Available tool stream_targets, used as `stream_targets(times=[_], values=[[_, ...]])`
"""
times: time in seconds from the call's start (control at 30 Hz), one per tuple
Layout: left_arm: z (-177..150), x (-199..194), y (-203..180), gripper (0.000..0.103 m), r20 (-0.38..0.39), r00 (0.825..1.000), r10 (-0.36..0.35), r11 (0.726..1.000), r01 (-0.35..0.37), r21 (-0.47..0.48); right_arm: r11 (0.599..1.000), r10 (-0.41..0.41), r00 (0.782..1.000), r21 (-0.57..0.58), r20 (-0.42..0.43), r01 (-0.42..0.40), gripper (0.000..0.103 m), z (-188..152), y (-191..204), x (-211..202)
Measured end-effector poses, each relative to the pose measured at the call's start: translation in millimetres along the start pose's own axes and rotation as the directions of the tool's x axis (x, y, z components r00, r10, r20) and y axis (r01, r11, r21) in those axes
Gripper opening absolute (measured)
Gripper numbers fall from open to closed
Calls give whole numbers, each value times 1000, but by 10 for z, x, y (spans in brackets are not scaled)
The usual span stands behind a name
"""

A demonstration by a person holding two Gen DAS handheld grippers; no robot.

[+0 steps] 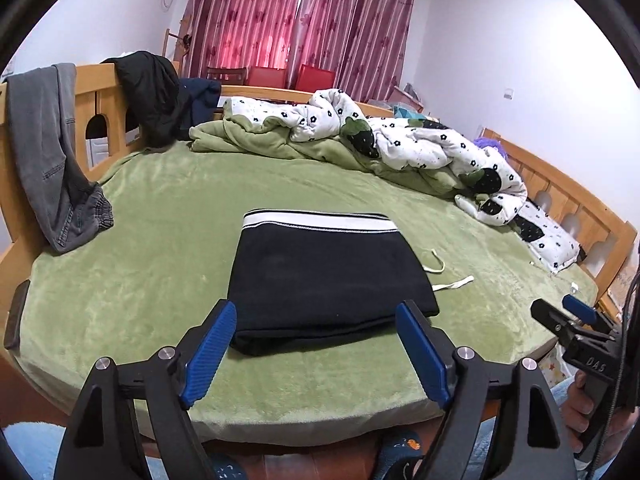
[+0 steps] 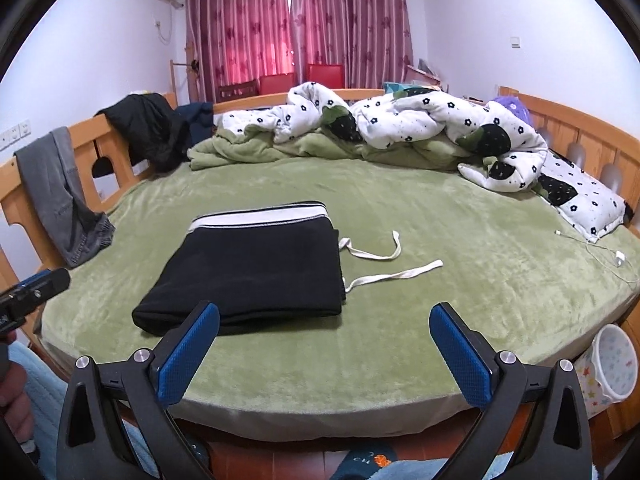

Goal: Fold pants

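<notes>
**Two empty grippers, folded pants just ahead on the bed**

Fig. shows black pants (image 1: 328,276) lying as a compact rectangular bundle on the green bed (image 1: 140,280), near its front edge. White-and-black waistband (image 1: 320,220) sits on the far side; thick fold edge faces the cameras. Two white drawstring ends (image 2: 394,274) trail out to the right of the bundle.

Key relation: bundle lies straight ahead of and below left gripper (image 1: 316,356), w/ its near edge seen between the blue pads. From right gripper (image 2: 324,354) the bundle sits ahead and left of centre, so only the left pad overlaps its near corner. Left hand is thus the better aligned; right gripper is nearer the loose drawstrings.

Long axis: approx. near-to-far from the waistband to the front fold, though the bundle is close to square, so this is uncertain.

Jaws: both pairs stand wide, nothing between the pads, no contact w/ cloth.

Judgement: folding looks essentially complete; any further move would likely be tucking the drawstrings or squaring edges.
</notes>
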State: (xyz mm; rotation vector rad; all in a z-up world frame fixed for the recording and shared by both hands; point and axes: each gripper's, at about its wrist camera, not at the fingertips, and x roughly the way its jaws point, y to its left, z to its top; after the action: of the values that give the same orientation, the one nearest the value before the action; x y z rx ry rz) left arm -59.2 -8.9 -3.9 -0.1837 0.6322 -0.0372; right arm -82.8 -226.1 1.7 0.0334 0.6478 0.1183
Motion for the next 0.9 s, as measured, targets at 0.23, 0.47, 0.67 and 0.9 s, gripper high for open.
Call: stream_targets(times=[0.23,0.47,0.67,0.9], values=[[-21,16,-54,81,4,1000,12,1000,-12,15,1000,-7,1000,-23,-9,7,103,-15,81,24],[-33,17,-68,81,-2,1000,9,1000,-9,21,998,-19,1000,-55,-7,18,103,-45,146,34],[-30,4,-74,81,2,1000,13,1000,-13,17,999,-17,1000,-37,-13,17,103,-39,115,51],[-26,9,-56,81,3,1000,11,1000,-11,19,1000,-14,1000,-21,-19,14,103,-33,68,68]])
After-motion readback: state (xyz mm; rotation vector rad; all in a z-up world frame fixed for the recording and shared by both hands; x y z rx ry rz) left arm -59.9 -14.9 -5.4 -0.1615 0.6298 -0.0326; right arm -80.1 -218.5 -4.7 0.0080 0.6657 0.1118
